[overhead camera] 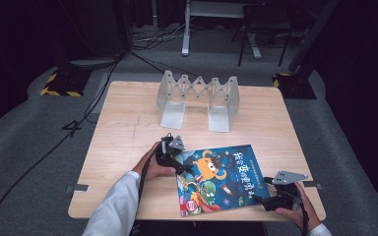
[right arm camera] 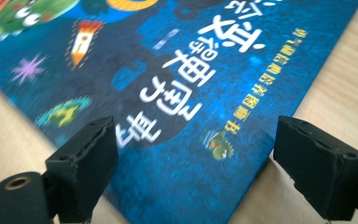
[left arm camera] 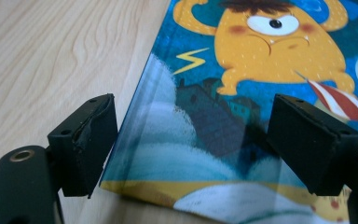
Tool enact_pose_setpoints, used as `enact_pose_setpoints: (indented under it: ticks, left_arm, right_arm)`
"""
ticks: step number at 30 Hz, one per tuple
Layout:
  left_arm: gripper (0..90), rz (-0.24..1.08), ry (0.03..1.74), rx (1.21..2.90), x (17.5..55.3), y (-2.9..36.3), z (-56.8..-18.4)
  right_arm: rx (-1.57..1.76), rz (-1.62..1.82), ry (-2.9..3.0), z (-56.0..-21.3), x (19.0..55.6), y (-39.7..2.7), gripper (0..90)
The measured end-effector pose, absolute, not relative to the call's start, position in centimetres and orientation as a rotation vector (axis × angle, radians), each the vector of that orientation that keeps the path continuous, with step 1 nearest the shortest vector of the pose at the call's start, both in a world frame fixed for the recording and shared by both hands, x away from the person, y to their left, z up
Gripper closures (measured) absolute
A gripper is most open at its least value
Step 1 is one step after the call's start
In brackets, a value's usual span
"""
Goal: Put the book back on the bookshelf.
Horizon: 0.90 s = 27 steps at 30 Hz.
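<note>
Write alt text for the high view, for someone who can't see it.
A person's two hands hold the left gripper and right gripper, both open, at opposite edges of a blue children's picture book lying flat on a wooden table. Behind the book stands a grey accordion-style book rack, empty; the room around is dark.

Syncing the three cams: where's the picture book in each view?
High view: picture book lies flat at the table's near edge, between both grippers.
Left gripper view: its corner with the orange monster sits between the open jaws.
Right gripper view: its title corner spans the open jaws.
Shared landmark: the white title characters.
</note>
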<state>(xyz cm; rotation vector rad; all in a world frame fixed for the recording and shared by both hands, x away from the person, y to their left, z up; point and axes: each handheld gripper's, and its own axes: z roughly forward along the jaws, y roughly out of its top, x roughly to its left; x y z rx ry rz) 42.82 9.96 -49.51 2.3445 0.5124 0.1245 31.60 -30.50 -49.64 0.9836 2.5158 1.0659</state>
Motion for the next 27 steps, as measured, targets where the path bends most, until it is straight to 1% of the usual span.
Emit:
enact_pose_setpoints:
  ticks: [2,4,5,9,10,15,18,19,20,22,24,27]
  left_arm:
    - [16.8,0.179,0.491,2.358,42.0,10.9,-49.3]
    - [17.6,0.179,0.481,2.366,41.7,11.2,-49.3]
    - [17.6,0.141,0.477,2.376,41.4,11.6,-49.3]
    - [17.7,0.162,0.466,2.371,40.8,11.9,-49.3]
    - [17.6,0.164,0.47,2.365,40.7,11.9,-49.3]
    - [18.6,0.161,0.523,2.321,41.1,12.0,-49.5]
    - [17.3,0.211,0.551,2.308,41.5,11.3,-49.2]
    - [17.2,0.237,0.57,2.308,41.7,10.8,-49.1]
    - [17.2,0.24,0.577,2.319,42.0,10.4,-49.1]
    - [17.2,0.21,0.564,2.335,42.5,9.6,-49.3]
    - [16.3,0.172,0.554,2.336,42.8,9.0,-49.4]
    - [17.8,0.126,0.515,2.339,42.9,8.6,-49.5]
  right_arm:
    - [0.986,1.062,2.502,-49.6,32.3,-30.1,13.7]
    - [0.989,1.065,2.497,-49.7,32.6,-29.9,13.7]
    - [0.989,1.064,2.492,-49.7,32.9,-29.8,13.7]
    - [0.985,1.051,2.489,-49.6,33.4,-29.5,14.5]
    - [0.977,1.047,2.483,-49.5,33.2,-29.6,16.1]
    - [0.942,1.063,2.511,-49.5,31.3,-30.4,16.0]
    - [0.927,1.092,2.523,-49.7,30.1,-31.1,16.3]
    - [0.902,1.046,2.533,-49.9,29.8,-31.1,14.3]
    - [0.885,1.027,2.534,-50.1,29.5,-31.0,14.2]
    - [0.891,1.03,2.521,-50.1,29.3,-31.1,16.3]
    - [0.898,1.031,2.529,-50.1,29.5,-31.1,14.8]
    - [0.889,1.024,2.541,-50.1,29.8,-31.0,14.0]
